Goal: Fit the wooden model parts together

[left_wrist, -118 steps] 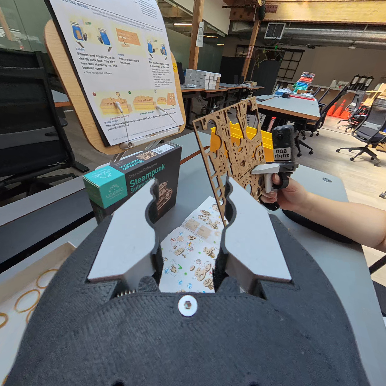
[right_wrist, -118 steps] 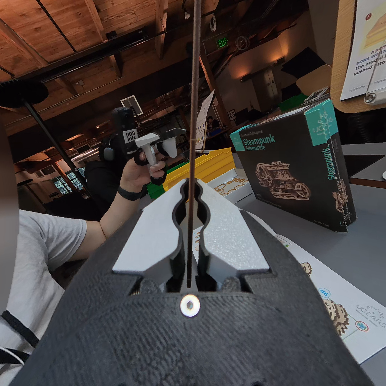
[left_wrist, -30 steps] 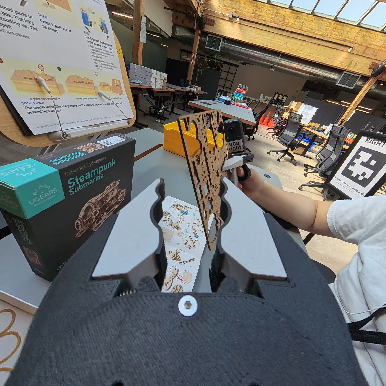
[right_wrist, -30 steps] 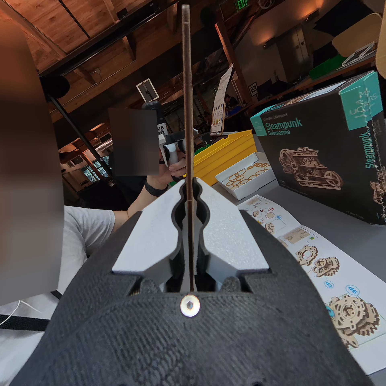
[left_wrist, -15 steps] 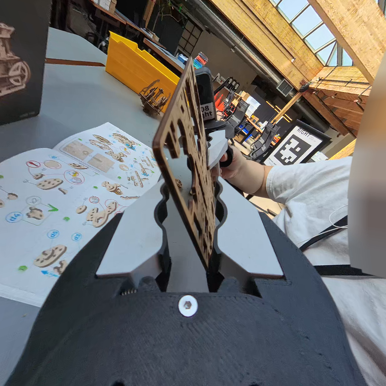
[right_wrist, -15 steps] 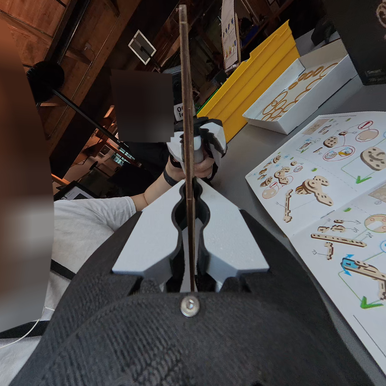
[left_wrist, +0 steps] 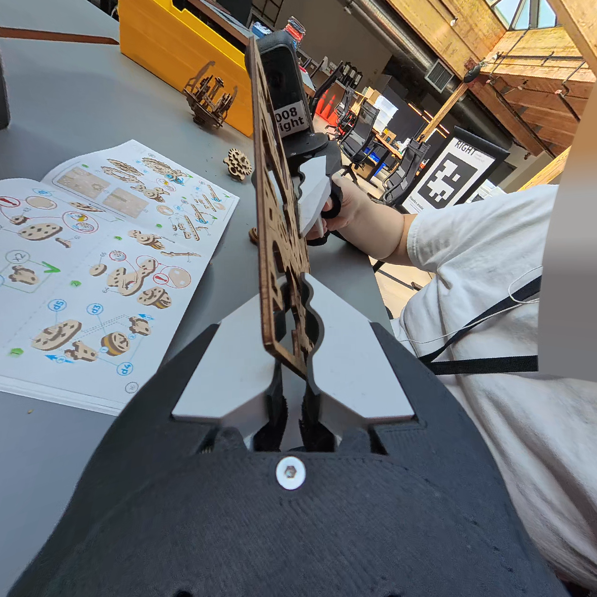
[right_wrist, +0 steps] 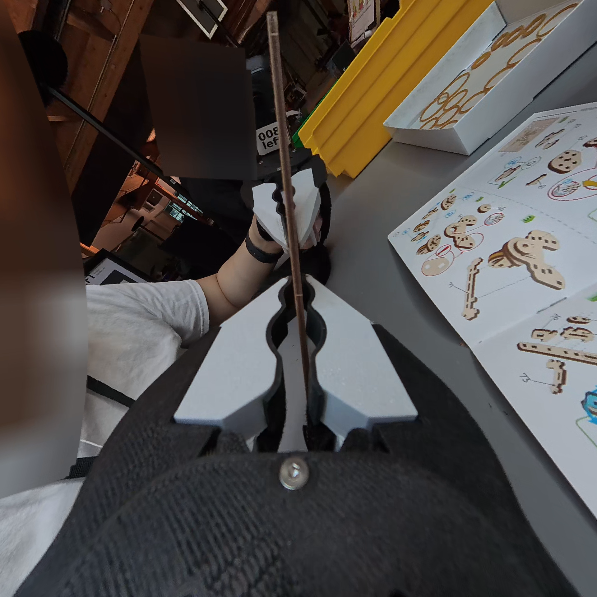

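Note:
A laser-cut wooden parts sheet [left_wrist: 274, 193] stands on edge above the grey table [left_wrist: 97, 106], held at both ends. My left gripper [left_wrist: 290, 281] is shut on its near lower corner. In the right wrist view the sheet [right_wrist: 281, 129] shows edge-on as a thin strip. My right gripper [right_wrist: 296, 279] is shut on it. The right gripper [left_wrist: 303, 200] shows farther off in the left wrist view, clamped on the sheet's far part. The left gripper [right_wrist: 286, 210] shows likewise in the right wrist view. A partly built wooden model [left_wrist: 208, 97] and a small gear piece [left_wrist: 237, 166] stand on the table.
An open instruction booklet [left_wrist: 97, 258] lies on the table and also shows in the right wrist view [right_wrist: 517, 258]. A yellow bin [left_wrist: 181, 48] stands behind the model. A white tray [right_wrist: 452, 139] holds wooden rings. A person's arms and white shirt [left_wrist: 484, 290] are close by. One gripper's finger ends stand about 5 centimeters off the other's.
My left gripper's jaws have closed from wide open onto the sheet. Both grippers have tilted down toward the table with the sheet, and the kit box has left both views.

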`<action>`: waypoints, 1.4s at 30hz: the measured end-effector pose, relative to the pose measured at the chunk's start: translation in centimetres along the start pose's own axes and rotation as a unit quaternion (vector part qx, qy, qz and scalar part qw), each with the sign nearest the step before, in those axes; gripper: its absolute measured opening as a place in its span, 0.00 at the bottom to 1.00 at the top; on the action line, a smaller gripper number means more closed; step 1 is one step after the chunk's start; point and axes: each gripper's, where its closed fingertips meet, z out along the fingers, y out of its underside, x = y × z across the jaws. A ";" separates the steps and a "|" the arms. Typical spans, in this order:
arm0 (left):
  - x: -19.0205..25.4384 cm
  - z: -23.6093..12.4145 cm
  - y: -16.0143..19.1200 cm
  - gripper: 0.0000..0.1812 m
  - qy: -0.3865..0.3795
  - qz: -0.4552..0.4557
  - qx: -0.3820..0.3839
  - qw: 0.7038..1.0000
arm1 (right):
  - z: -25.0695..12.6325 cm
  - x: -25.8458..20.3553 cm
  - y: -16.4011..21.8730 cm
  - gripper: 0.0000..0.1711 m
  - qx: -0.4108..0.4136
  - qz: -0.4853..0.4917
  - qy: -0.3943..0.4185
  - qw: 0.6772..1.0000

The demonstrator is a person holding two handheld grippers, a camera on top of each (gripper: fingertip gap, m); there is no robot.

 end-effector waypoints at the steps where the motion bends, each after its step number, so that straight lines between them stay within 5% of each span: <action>1: 0.1 0.1 0.1 0.01 0.007 -0.008 -0.003 1.000 | 0.0 0.0 0.2 0.01 -0.012 0.001 -0.003 1.000; 11: 0.2 0.7 1.0 0.01 0.017 -0.029 -0.028 0.999 | -1.3 0.3 -1.1 0.13 -0.030 -0.082 0.046 0.995; 13: 0.2 0.7 0.9 0.02 0.016 -0.029 -0.026 0.999 | -1.3 0.4 -0.4 0.04 -0.052 -0.070 0.044 0.995; 22: 0.5 1.0 2.1 0.15 0.038 -0.062 -0.058 0.996 | -1.7 -0.2 -0.4 0.01 -0.049 -0.046 0.022 0.997; 24: 0.9 1.5 3.1 0.13 0.048 -0.069 -0.091 0.992 | -1.7 -0.3 -0.4 0.01 -0.050 -0.051 0.020 0.997; 26: 1.1 1.7 3.7 0.01 0.048 -0.059 -0.110 0.991 | -1.7 -0.4 -0.3 0.01 -0.051 -0.053 0.019 0.997; 42: 0.5 1.4 3.0 0.01 0.019 -0.044 -0.090 0.995 | -2.0 1.1 0.6 0.08 -0.090 -0.070 0.062 0.992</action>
